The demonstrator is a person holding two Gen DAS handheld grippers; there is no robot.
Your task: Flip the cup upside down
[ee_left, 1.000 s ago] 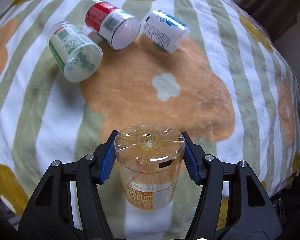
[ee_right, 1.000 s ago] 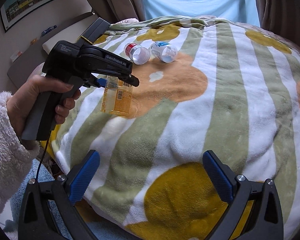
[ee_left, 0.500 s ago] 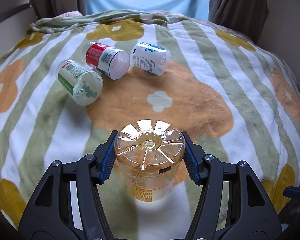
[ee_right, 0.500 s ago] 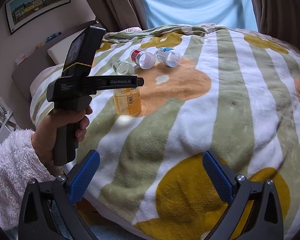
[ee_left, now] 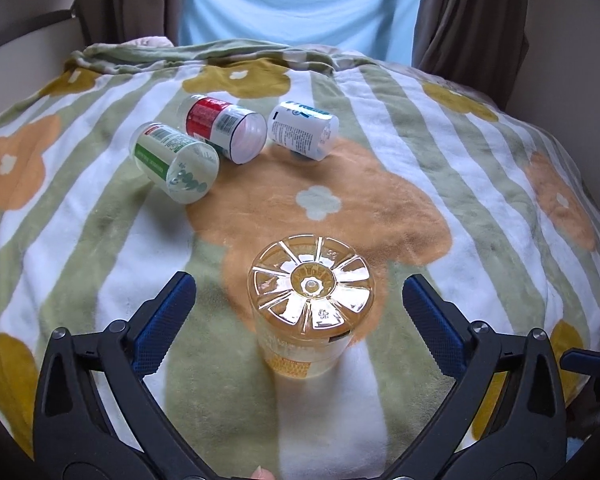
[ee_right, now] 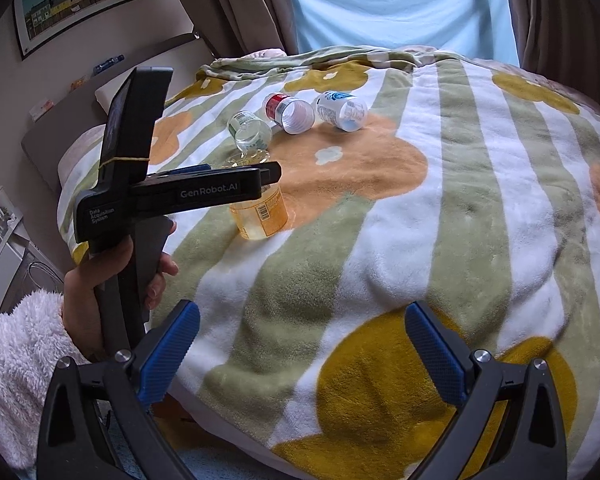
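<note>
A clear orange-tinted cup (ee_left: 310,300) stands upside down on the blanket, its ribbed base facing up. My left gripper (ee_left: 300,312) is open, its blue pads on either side of the cup and apart from it. The cup also shows in the right wrist view (ee_right: 262,214), partly hidden behind the left gripper's body (ee_right: 180,196). My right gripper (ee_right: 302,352) is open and empty, low over the near edge of the bed.
Three other cups lie on their sides farther back: a green-labelled one (ee_left: 176,162), a red-labelled one (ee_left: 224,128) and a blue-and-white one (ee_left: 304,130). The striped flower blanket (ee_left: 440,160) covers the bed. Curtains and a window are behind.
My left gripper has opened and let go of the orange cup, which now stands upside down on the blanket. The right gripper has stayed open and nearly still.
</note>
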